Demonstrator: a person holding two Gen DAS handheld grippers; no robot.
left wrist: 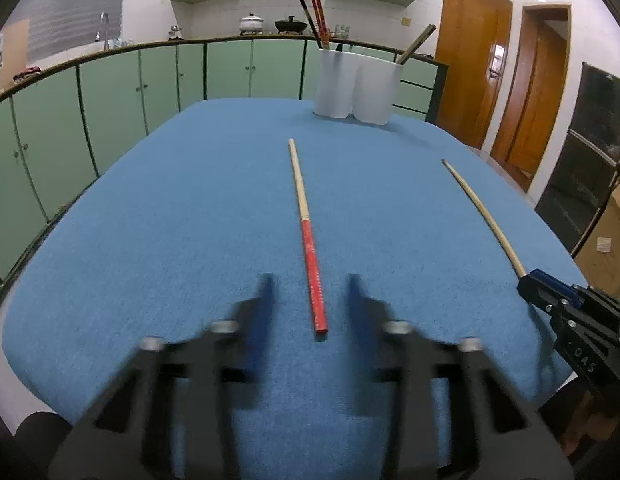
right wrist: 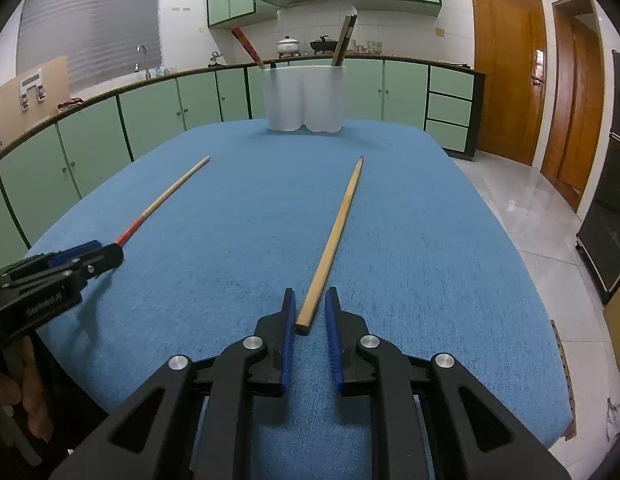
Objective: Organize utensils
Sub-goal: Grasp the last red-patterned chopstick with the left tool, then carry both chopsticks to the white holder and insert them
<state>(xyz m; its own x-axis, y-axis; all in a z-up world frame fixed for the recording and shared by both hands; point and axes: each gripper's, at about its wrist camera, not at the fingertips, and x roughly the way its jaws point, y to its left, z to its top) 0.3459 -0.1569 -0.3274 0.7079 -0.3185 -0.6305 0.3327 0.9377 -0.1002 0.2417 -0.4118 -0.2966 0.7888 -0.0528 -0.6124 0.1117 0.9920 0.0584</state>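
Two chopsticks lie on the blue desk [right wrist: 429, 240], well apart, both pointing toward the white two-part holder [right wrist: 304, 96] at the far edge. The red-handled chopstick [left wrist: 306, 232] has its red end between the fingers of the left gripper [left wrist: 310, 280]. This gripper looks blurred, and its jaws stand wide with free space on both sides of the stick. The plain wooden chopstick [right wrist: 333, 236] has its near end between the jaws of the right gripper [right wrist: 310, 296]. These jaws are narrow, just beside the wood, but I see no pressing.

I think the main risk is the grip point. Each gripper meets only the very end of a long, thin stick, so after closing the stick may turn downward or slide out when it is lifted. A round stick can also roll away on the cloth if one pad touches it first. The holder already contains red sticks on one side and brown ones on the other, so a tilted tip may hit the rim or enter the wrong compartment.
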